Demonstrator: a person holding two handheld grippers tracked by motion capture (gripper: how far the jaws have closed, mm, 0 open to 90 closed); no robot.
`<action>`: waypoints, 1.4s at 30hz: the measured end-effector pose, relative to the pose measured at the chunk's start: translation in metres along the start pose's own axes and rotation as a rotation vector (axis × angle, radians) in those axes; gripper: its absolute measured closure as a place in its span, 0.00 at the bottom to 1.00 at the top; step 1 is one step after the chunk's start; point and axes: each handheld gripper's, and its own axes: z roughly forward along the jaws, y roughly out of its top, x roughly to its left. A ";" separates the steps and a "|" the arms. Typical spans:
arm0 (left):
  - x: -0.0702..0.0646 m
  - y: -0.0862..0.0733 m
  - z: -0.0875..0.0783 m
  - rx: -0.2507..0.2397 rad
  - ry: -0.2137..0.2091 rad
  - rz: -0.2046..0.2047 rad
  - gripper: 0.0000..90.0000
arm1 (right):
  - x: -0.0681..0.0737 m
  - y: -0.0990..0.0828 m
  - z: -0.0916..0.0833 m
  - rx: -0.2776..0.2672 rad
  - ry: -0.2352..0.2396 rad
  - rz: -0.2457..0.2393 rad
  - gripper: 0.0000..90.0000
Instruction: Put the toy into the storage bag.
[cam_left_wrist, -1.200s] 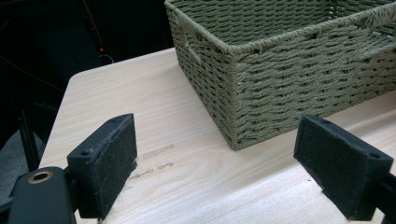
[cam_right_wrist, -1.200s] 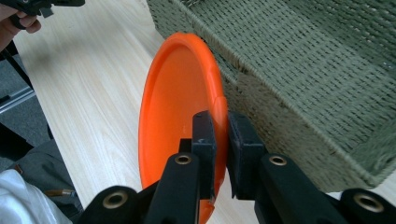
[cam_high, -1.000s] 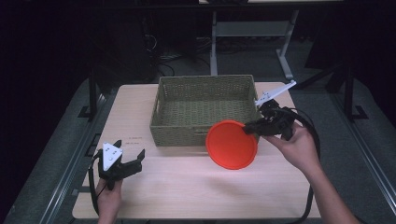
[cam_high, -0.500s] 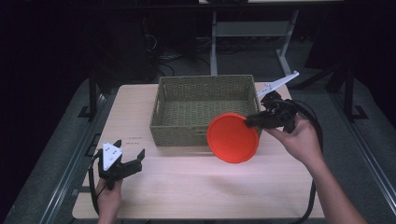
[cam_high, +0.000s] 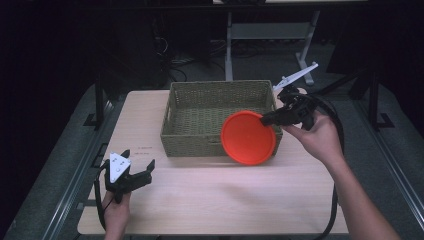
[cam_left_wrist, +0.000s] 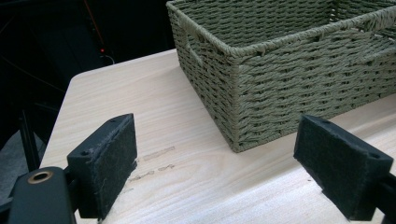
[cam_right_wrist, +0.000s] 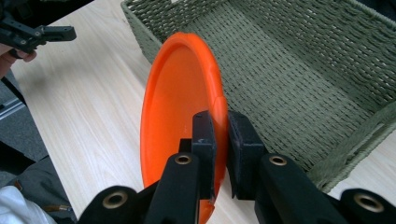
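Observation:
An orange plate (cam_high: 248, 138) hangs tilted over the front right corner of the green woven basket (cam_high: 220, 95). My right gripper (cam_high: 265, 119) is shut on the plate's rim; in the right gripper view the jaws pinch the plate (cam_right_wrist: 180, 107) edge-on at the gripper (cam_right_wrist: 219, 135), with the basket (cam_right_wrist: 299, 70) beyond. My left gripper (cam_high: 142, 172) rests near the table's front left, open and holding nothing. In the left gripper view its pads (cam_left_wrist: 105, 163) stand wide apart, facing the basket's corner (cam_left_wrist: 238, 93).
The light wooden table (cam_high: 210, 200) carries the basket at its far middle. A white clip-like part (cam_high: 296, 76) juts up behind the right hand. Dark floor and metal stand legs (cam_high: 230, 35) lie beyond the table.
My right gripper has carried the orange plate up and toward the basket, from the table surface to over the basket's front right corner. The left gripper has stayed still.

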 end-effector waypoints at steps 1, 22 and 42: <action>0.000 0.000 0.000 0.001 0.000 0.002 0.14 | -0.001 0.001 0.000 0.001 -0.001 -0.001 0.91; 0.003 0.000 -0.001 -0.001 0.006 -0.008 0.14 | -0.012 0.044 -0.003 -0.003 -0.037 0.010 0.91; 0.003 0.000 -0.002 -0.009 0.008 -0.013 0.14 | -0.030 0.074 0.011 0.026 -0.094 0.058 0.91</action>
